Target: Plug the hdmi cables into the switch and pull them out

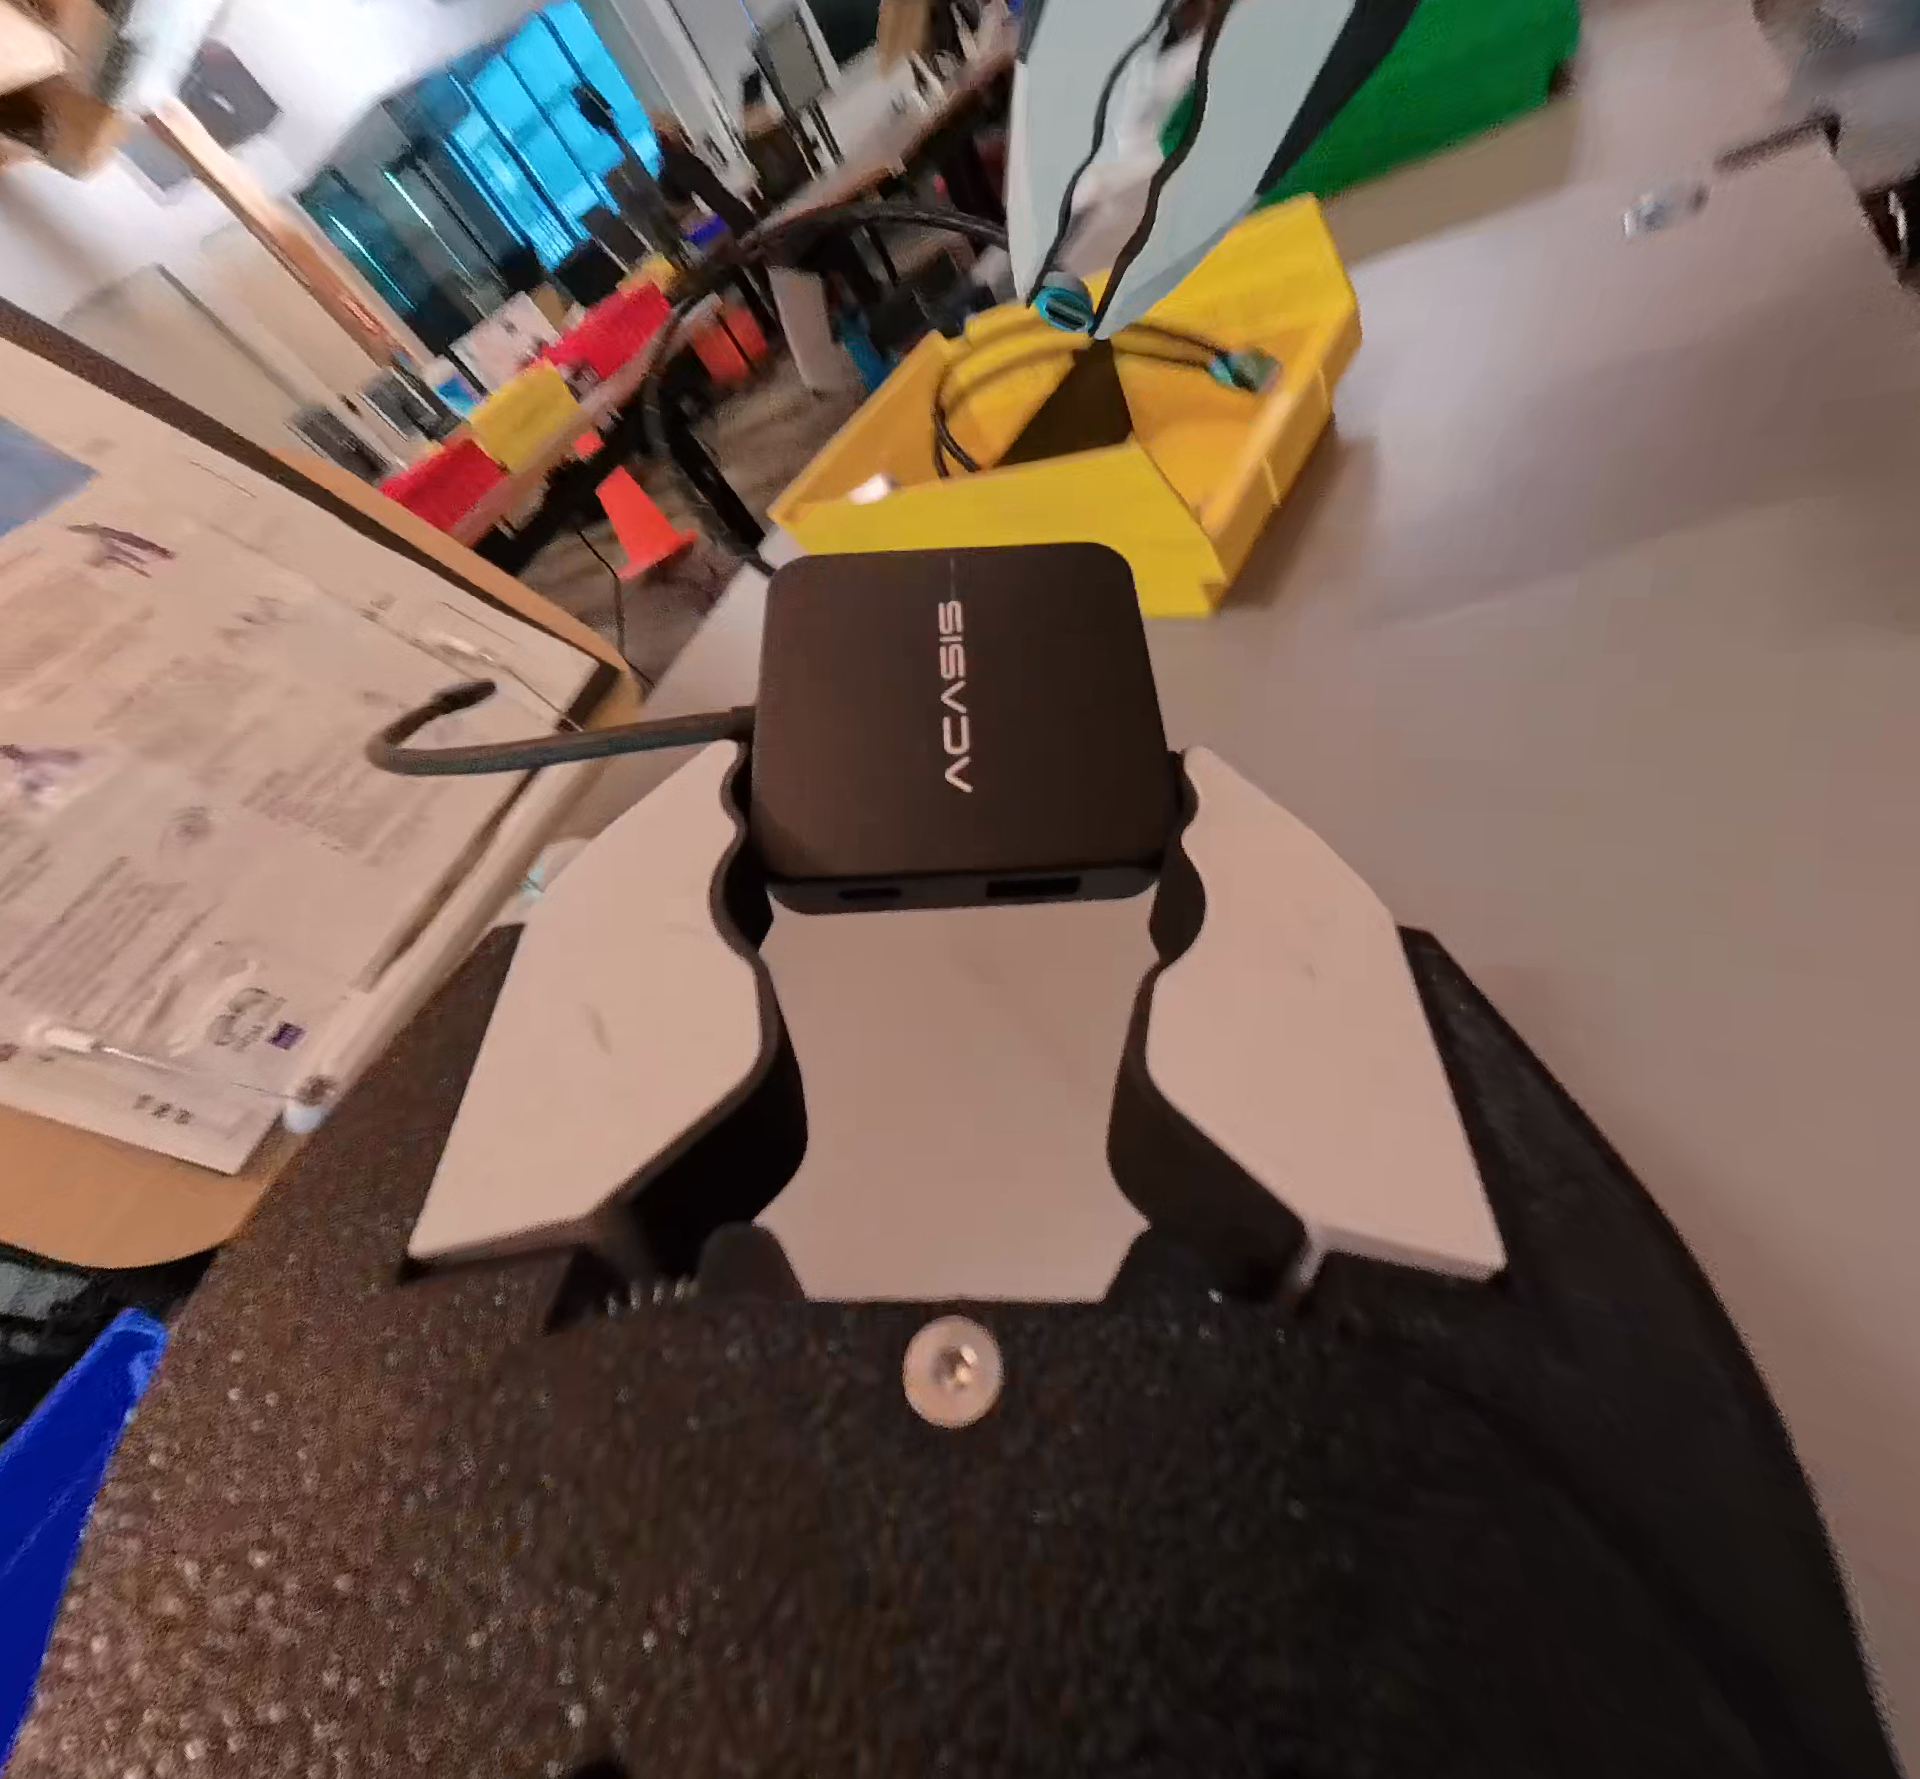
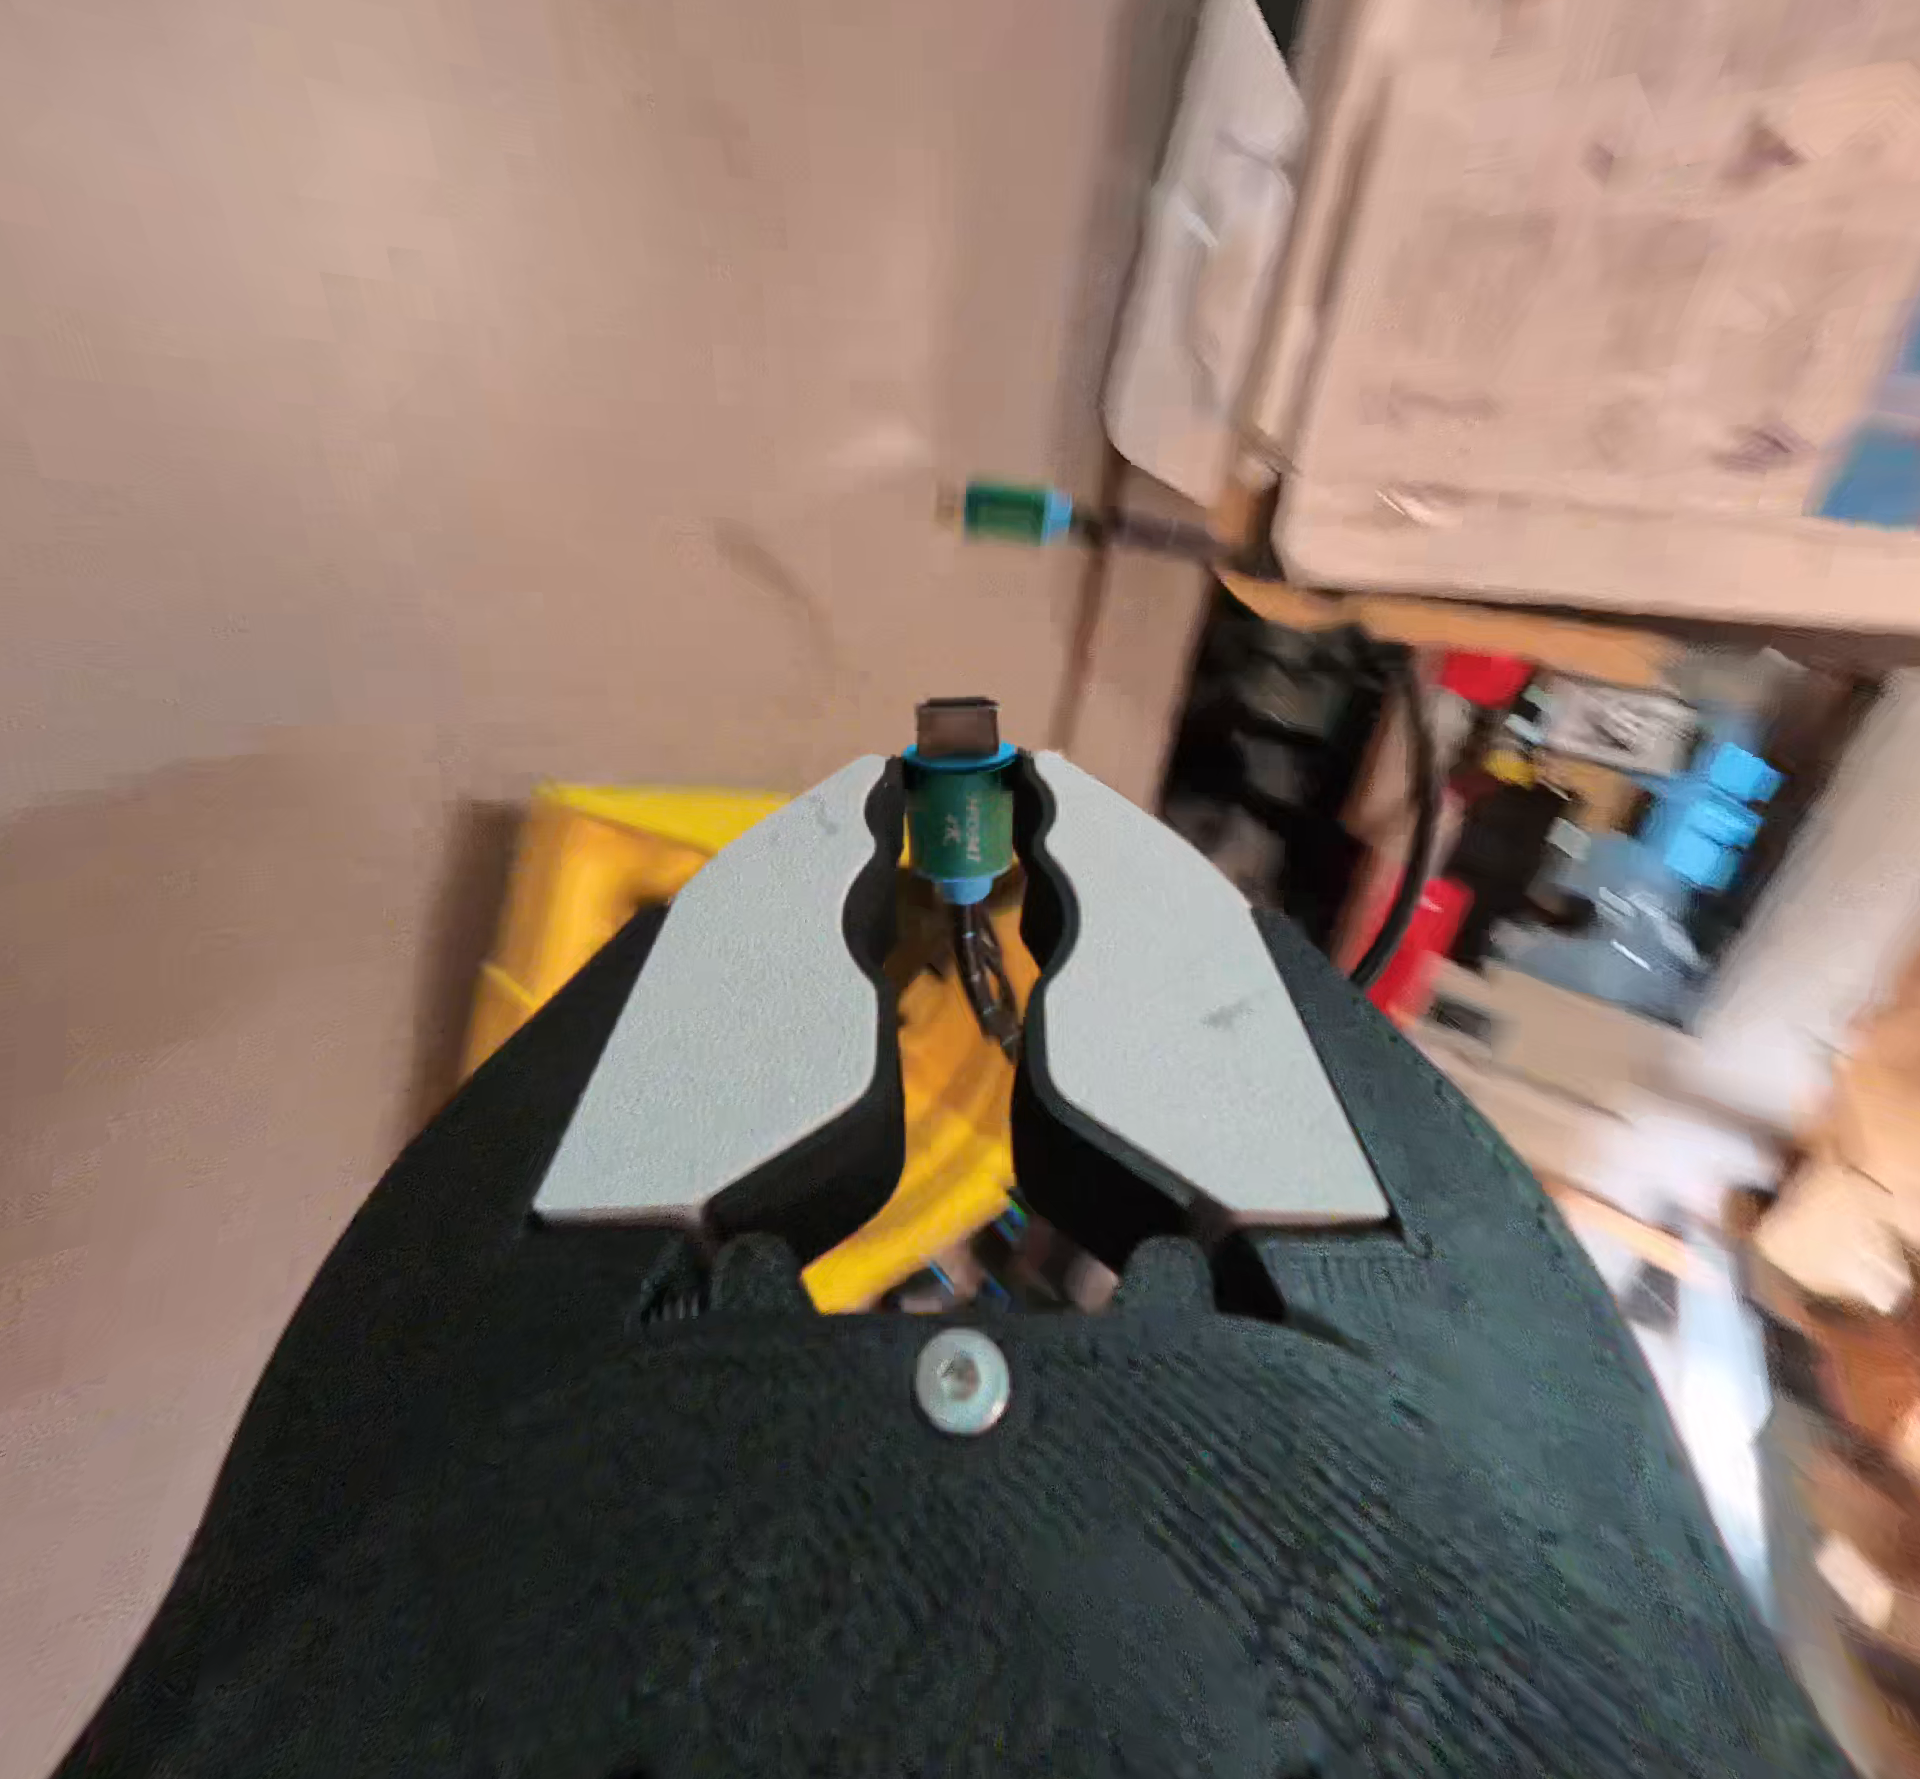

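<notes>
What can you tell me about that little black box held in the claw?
The black box is the switch: a flat, square, matte-black unit with rounded corners and pale lettering on top. Its near edge shows two slot-shaped ports, both empty. A thin dark cord leaves its left side and curves away. It is level, just above the beige table, pinched on both sides by the left claw. A yellow bin sits behind it.
</notes>
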A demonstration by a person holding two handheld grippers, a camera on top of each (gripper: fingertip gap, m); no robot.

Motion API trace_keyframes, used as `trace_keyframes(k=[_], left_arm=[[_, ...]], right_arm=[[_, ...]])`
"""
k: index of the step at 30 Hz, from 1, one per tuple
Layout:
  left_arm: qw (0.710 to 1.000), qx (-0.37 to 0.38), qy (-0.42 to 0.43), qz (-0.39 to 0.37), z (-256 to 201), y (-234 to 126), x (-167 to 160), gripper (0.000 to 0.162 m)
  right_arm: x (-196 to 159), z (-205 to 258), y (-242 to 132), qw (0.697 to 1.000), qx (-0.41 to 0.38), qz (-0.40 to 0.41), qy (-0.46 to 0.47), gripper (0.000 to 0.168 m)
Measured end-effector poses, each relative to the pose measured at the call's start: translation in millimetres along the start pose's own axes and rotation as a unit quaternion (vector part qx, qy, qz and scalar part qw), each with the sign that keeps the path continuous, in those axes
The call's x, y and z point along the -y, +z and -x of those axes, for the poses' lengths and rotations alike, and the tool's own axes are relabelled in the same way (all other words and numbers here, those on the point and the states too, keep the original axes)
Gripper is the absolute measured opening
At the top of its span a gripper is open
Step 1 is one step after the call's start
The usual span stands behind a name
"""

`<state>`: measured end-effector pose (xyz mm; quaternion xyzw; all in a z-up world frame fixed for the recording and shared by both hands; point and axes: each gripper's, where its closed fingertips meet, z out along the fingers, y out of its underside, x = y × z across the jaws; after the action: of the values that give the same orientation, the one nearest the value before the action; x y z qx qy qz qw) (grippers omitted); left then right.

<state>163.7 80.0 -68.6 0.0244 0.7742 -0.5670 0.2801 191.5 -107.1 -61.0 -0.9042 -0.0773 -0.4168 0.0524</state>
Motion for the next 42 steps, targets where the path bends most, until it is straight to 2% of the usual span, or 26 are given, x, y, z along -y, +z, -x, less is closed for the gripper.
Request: trace_keyframes(k=[1, 5, 9, 14, 22, 27, 29, 32, 35, 38, 40, 42], left_arm=[[1.0, 0.013, -0.005, -0.02, 6.7, -4.6, 7.6, 0.072], [0.997, 0.056, -0.027, -0.037, 23.1, -17.5, 6.2, 0.072], [0.998, 0.048, -0.045, -0.015, 18.9, -13.8, -15.2, 0.072], [0.998, 0.014, -0.054, -0.023, 6.0, 3.2, -16.4, 0.072], [0.997, -0.014, -0.074, -0.035, -14.2, 23.1, -5.1, 0.072], [0.997, -0.02, -0.076, -0.019, -22.4, 19.4, -10.1, 0.072], [0.997, -0.02, -0.073, -0.012, -23.3, 17.7, -12.8, 0.072], [0.997, -0.022, -0.078, -0.012, -23.1, 17.8, -12.8, 0.072], [0.997, -0.02, -0.075, -0.011, -23.6, 19.5, -12.2, 0.072], [0.997, -0.021, -0.074, -0.014, -25.1, 22.6, -11.8, 0.072], [0.997, -0.022, -0.071, -0.018, -26.2, 26.4, -11.0, 0.072], [0.997, -0.023, -0.066, -0.024, -27.2, 31.9, -8.8, 0.072]], right_arm=[[-16.6, -15.9, -7.2, 0.998, -0.046, 0.033, -0.015, 0.02], [-83.2, -25.0, -33.6, 0.989, -0.099, 0.113, -0.007, 0.02], [-136.1, 18.3, -45.8, 0.991, -0.042, 0.13, -0.013, 0.02], [-179.9, 66.7, -29.4, 0.985, 0.037, 0.165, -0.025, 0.02], [-169.8, 82.3, 32.6, 0.989, 0.081, 0.121, 0.012, 0.02], [-149.4, 85.3, 57.2, 0.988, 0.118, 0.049, 0.089, 0.02], [-147.1, 92.2, 67.1, 0.98, 0.145, 0.038, 0.131, 0.033], [-137.8, 97.8, 78.0, 0.958, 0.173, 0.005, 0.227, 0.052], [-128.3, 74.3, 63.1, 0.93, 0.153, -0.051, 0.331, 0.089], [-108.0, 38.7, 29.7, 0.883, 0.129, -0.156, 0.423, 0.095], [-90.8, 22.6, 9.9, 0.841, 0.131, -0.22, 0.477, 0.098], [-65.9, 27.1, 1.1, 0.781, 0.196, -0.239, 0.542, 0.098]])
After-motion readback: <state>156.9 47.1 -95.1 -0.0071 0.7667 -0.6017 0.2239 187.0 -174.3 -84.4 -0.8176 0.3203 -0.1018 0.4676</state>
